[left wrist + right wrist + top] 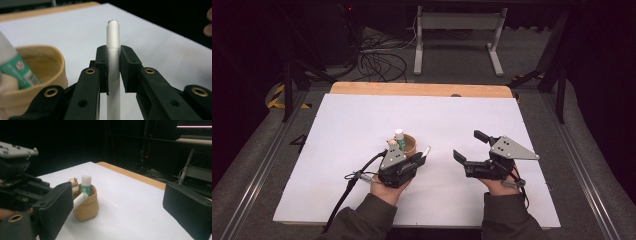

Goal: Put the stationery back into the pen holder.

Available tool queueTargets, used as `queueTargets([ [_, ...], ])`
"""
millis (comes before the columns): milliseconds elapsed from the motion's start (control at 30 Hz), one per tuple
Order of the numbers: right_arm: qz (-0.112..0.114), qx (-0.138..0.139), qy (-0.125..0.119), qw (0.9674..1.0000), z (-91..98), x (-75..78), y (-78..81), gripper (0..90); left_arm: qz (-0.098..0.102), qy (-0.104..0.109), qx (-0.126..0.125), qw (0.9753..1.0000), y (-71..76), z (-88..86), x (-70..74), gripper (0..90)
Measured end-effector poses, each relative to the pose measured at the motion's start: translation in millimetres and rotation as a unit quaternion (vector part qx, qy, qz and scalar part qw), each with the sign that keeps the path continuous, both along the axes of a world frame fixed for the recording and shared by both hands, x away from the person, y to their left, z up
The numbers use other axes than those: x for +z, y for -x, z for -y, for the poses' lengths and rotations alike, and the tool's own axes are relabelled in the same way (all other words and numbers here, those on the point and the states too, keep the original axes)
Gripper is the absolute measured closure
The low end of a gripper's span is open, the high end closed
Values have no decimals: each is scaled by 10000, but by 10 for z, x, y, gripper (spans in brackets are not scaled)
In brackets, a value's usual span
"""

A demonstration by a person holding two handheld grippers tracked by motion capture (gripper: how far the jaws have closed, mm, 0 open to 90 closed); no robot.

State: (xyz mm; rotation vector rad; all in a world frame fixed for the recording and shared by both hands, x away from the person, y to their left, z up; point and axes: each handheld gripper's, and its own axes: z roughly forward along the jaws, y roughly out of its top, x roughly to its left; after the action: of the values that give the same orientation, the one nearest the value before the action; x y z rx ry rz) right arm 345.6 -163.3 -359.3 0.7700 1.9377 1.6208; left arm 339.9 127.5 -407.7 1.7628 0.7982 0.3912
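I have the white table point(362, 120) in front of me, bare apart from a small tan pouch point(409, 146) standing near its middle, just ahead of my left gripper point(422, 157). The right gripper point(468, 145) hovers well off to the side of the pouch, its jaws spread wide with nothing between them; I judge it has no job in this step. The left gripper is clamped on a white pen point(113, 50), the pads pinching the barrel below the cap, and the capped end sticks out past the jaws. From the right gripper view the pen point(79, 200) sits just beside the pouch rim, slanting toward its mouth. Inside the pouch stand a green-labelled tube point(85, 185) with a white cap and a small tan object point(73, 182) I can't make out. I read this as the carry step: pen gripped, not yet in the pouch. Next I would need to bring the tip over the open mouth, clear of the tube, tilt it down, then release
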Motion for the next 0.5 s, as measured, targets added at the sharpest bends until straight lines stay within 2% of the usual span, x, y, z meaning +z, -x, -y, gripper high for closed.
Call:
queueTargets([
  [167, -69, 148, 7, 9999, -69, -35, -10, 156, 292, 243, -40, 9993, 7, 8, 98, 780],
  [267, -135, 250, 24, 9996, -122, -63, -10, 203, 395, 271, -23, 9989, 7, 31, 151, 781],
  [500, -306, 531, 53, 9981, -245, -125, -22, 247, 589, 361, -77, 9976, -11, 85, 271, 780],
])
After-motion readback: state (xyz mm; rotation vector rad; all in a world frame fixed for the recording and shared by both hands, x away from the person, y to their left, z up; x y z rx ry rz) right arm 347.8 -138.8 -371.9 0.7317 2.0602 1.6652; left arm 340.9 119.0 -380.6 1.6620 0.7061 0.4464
